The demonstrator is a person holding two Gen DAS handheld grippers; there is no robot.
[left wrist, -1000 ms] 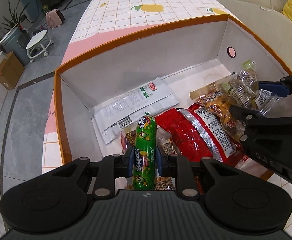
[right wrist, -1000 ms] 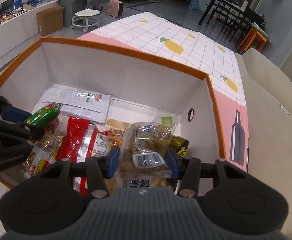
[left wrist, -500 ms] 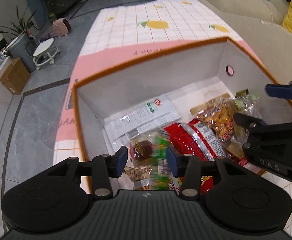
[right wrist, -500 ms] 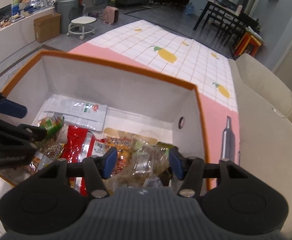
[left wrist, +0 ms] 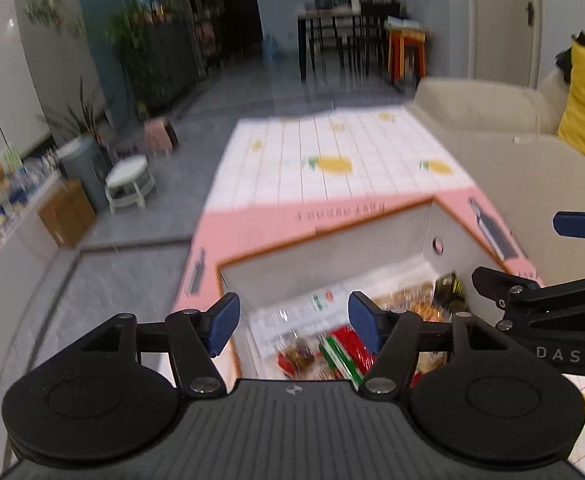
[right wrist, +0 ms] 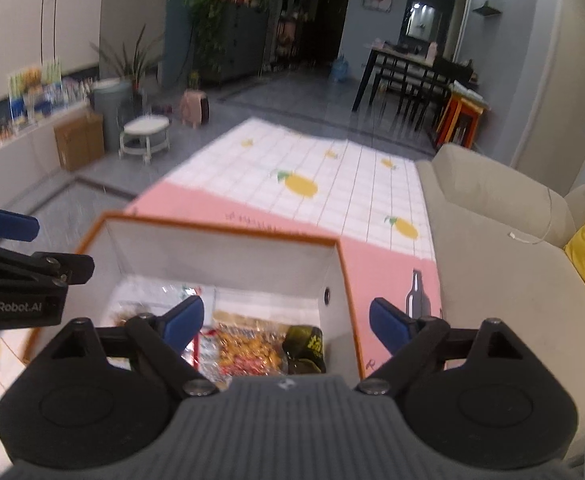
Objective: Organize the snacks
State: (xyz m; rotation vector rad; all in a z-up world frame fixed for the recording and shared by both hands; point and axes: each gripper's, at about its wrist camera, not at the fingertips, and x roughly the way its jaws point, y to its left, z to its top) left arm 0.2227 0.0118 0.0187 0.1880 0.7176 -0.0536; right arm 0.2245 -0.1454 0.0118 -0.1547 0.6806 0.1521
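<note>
Both grippers are matte black with blue finger pads, silver screws at the linkage pivots, round side discs and a ribbed grey top. White lettering marks each: "DAS" on the right gripper [left wrist: 540, 264], "GenRobot.AI" on the left gripper [right wrist: 32, 246].

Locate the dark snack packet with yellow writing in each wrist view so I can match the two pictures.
Left wrist view: the dark packet lies in the box's far right corner, right of centre in the picture, under the round hole.
Right wrist view: the dark packet sits low and centre, by the box's right wall.
Shared landmark: the round hole in the box's right wall.
</note>
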